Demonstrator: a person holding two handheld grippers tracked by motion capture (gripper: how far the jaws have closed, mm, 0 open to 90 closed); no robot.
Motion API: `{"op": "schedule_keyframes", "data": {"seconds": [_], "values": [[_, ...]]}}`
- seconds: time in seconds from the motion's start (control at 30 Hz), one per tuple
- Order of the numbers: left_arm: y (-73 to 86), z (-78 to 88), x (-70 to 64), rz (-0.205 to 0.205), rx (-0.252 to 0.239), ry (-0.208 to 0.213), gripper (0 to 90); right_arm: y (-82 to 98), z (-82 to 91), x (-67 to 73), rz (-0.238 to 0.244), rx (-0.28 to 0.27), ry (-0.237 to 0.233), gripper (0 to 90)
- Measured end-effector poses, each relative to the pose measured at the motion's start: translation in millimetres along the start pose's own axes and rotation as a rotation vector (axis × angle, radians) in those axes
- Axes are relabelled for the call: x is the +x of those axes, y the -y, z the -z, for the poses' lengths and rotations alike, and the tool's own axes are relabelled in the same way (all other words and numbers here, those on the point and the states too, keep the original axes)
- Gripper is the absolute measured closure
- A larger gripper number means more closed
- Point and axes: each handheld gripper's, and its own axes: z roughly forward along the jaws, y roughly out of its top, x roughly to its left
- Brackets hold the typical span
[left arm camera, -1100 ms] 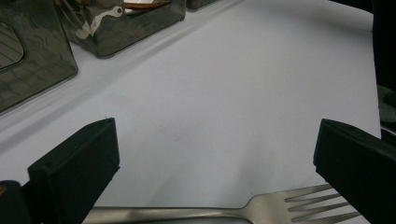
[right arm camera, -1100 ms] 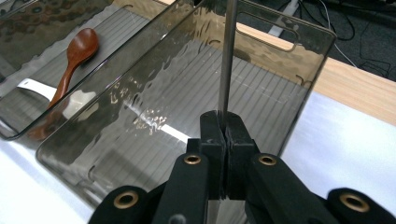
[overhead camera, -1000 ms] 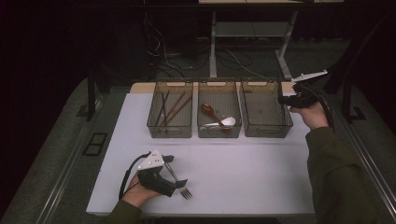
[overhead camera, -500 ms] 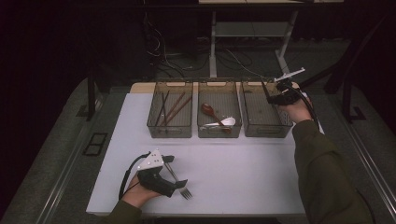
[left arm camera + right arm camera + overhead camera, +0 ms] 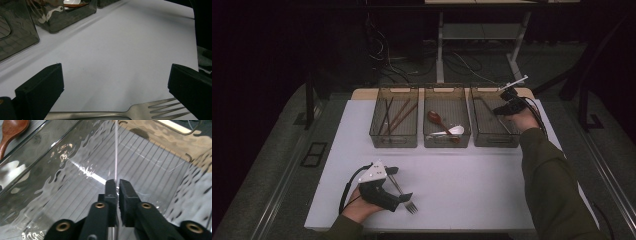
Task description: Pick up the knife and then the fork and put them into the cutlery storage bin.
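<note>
My right gripper (image 5: 503, 106) hangs over the right clear bin (image 5: 494, 142), pointing down into it. A thin silver utensil (image 5: 116, 157), seen edge-on, stands between its jaws, which have just been opening a little; the pads (image 5: 111, 188) still sit close against it. Its far end reaches toward the bin's ribbed floor. My left gripper (image 5: 398, 184) rests on the white table near the front edge, open wide. A metal fork (image 5: 140, 113) lies flat on the table across the gap between its jaws, tines to the right in the left gripper view, untouched.
Three clear bins stand in a row at the table's back. The left bin (image 5: 394, 142) holds dark and brown chopsticks (image 5: 396, 115). The middle bin (image 5: 447, 142) holds a brown wooden spoon (image 5: 435, 118) and a white spoon (image 5: 451, 132). White tabletop (image 5: 472, 180) lies between bins and front edge.
My right hand has moved left and down, from beyond the table's right edge to over the right bin. The left gripper and the fork have stayed put.
</note>
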Motion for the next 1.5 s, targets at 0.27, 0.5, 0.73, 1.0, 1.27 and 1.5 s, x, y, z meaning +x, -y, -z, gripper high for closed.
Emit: {"op": "schedule_keyframes", "data": {"seconds": [0.27,0.5,0.73,1.0,1.27,1.5], "values": [[-0.2,-0.8,-0.6,-0.004,0.006,0.0,0.0,0.7,6.5,-1.3,-0.021,-0.033,-0.033,64.0],[0.1,-0.9,-0.2,0.0,0.007,-0.001,0.0,5.1,18.0,-4.9,-0.076,-0.092,-0.107,44.7],[0.5,-1.4,0.0,0.001,0.013,0.001,0.0,11.9,39.5,-4.0,-0.104,-0.217,-0.129,29.2],[0.6,-1.9,-0.1,-0.001,0.015,0.005,0.0,25.7,57.1,8.2,-0.08,-0.289,-0.132,18.2],[0.6,-1.8,-0.3,-0.003,0.016,0.007,0.0,44.1,70.7,28.4,-0.021,-0.32,-0.151,16.6],[0.6,-1.7,-0.5,-0.003,0.016,0.007,0.0,60.1,80.6,47.6,0.014,-0.352,-0.166,16.6]]}}
